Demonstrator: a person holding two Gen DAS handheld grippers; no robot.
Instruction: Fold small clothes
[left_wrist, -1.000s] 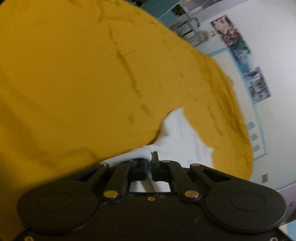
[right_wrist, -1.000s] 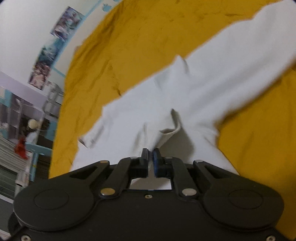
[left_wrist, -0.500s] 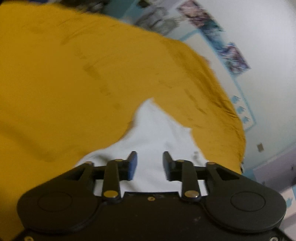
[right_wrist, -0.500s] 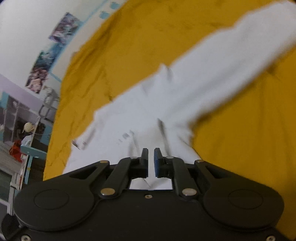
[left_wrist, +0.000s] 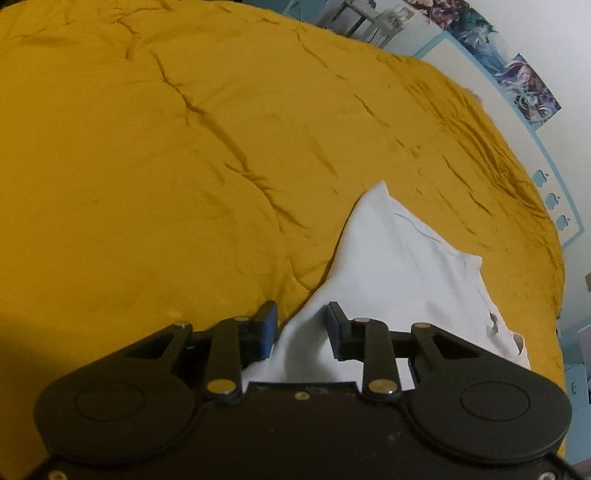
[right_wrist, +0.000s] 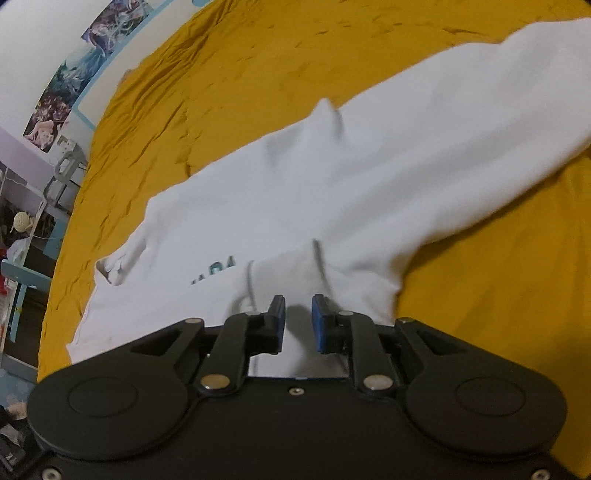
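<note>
A white garment (right_wrist: 332, 184) with teal lettering lies spread on a mustard-yellow bed cover (right_wrist: 258, 55). In the right wrist view it fills the middle, one long part reaching to the upper right. My right gripper (right_wrist: 298, 319) is open just above the cloth's near fold, holding nothing. In the left wrist view a pointed corner of the same white garment (left_wrist: 388, 266) lies on the cover (left_wrist: 147, 147). My left gripper (left_wrist: 300, 321) is open over the cloth's near edge, and a ridge of fabric rises between its fingers.
The bed cover is creased and spreads wide to the left of the garment. A white wall with posters (left_wrist: 524, 85) runs along the bed's far side. Shelving and furniture (right_wrist: 33, 229) stand beyond the bed's left edge in the right wrist view.
Both grippers were shut on the white cloth one second ago. The left one opened first, then the right. The garment now lies flatter and more spread out on the cover.
</note>
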